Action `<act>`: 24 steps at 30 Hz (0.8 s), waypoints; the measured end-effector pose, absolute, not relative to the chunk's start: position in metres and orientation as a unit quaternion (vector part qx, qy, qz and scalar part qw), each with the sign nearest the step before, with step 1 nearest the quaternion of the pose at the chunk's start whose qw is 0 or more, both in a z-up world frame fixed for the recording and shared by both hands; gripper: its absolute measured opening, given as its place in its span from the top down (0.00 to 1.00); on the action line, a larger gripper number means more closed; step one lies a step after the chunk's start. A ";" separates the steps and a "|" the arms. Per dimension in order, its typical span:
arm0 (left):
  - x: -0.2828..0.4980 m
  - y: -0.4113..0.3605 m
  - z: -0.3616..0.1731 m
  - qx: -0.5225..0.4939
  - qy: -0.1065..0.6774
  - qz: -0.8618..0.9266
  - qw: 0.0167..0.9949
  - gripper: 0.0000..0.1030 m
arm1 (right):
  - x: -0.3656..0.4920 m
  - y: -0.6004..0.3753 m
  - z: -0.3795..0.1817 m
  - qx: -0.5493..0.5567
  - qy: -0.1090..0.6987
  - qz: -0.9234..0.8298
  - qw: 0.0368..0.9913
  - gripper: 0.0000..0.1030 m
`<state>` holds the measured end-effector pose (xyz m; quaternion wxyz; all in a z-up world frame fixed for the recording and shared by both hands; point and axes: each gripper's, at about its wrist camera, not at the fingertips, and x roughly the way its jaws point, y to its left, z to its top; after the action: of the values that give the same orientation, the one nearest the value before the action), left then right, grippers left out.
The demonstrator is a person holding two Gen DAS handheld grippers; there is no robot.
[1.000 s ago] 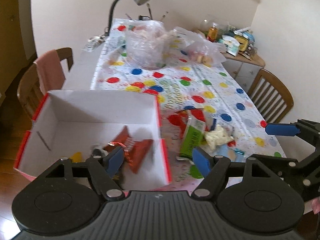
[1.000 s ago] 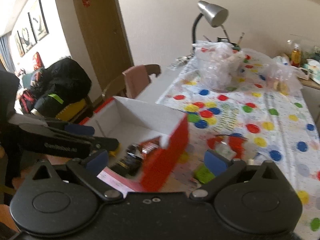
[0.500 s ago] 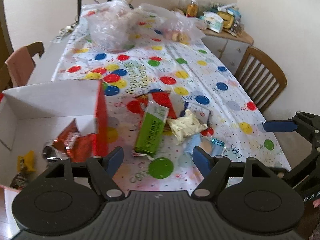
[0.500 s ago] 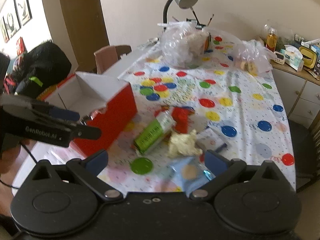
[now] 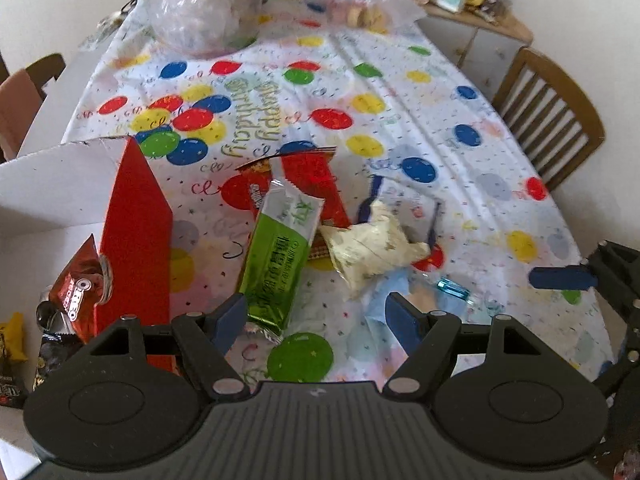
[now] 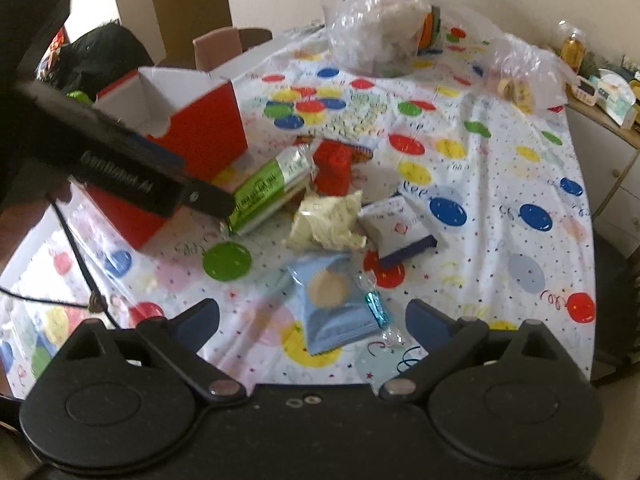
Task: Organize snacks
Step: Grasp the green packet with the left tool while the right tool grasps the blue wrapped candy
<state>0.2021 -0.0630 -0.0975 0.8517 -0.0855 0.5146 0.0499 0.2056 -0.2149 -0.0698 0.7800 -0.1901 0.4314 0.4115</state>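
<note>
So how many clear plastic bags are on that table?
2. A larger bag sits at the far end of the table; a smaller bag lies to its right. Others could be hidden outside the view.

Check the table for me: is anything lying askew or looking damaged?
Yes. The loose snacks form a jumbled heap: the green packet lies slanted across a red packet, and the cream wrapper is crumpled. The red box stands upright.

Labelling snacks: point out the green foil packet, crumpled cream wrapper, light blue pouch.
green foil packet (image 5: 280, 256), left wrist view, middle of printed face
crumpled cream wrapper (image 6: 326, 220), right wrist view, centre
light blue pouch (image 6: 332, 300), right wrist view, centre
</note>
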 end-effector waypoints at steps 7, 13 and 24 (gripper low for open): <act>0.227 -0.058 -0.118 -0.083 0.537 0.068 0.837 0.26 | 0.239 -0.228 -0.093 -0.188 0.454 0.398 0.775 0.24; 0.239 -0.051 -0.134 -0.072 0.550 0.090 0.827 0.27 | 0.266 -0.232 -0.115 -0.181 0.478 0.381 0.770 0.50; 0.259 -0.050 -0.157 -0.050 0.567 0.091 0.817 0.27 | 0.282 -0.223 -0.135 -0.189 0.489 0.386 0.759 0.66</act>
<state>0.2591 -0.0497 -0.1572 0.8170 -0.0502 0.5672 0.0908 0.2820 -0.2232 -0.1346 0.7593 -0.1887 0.4889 0.3858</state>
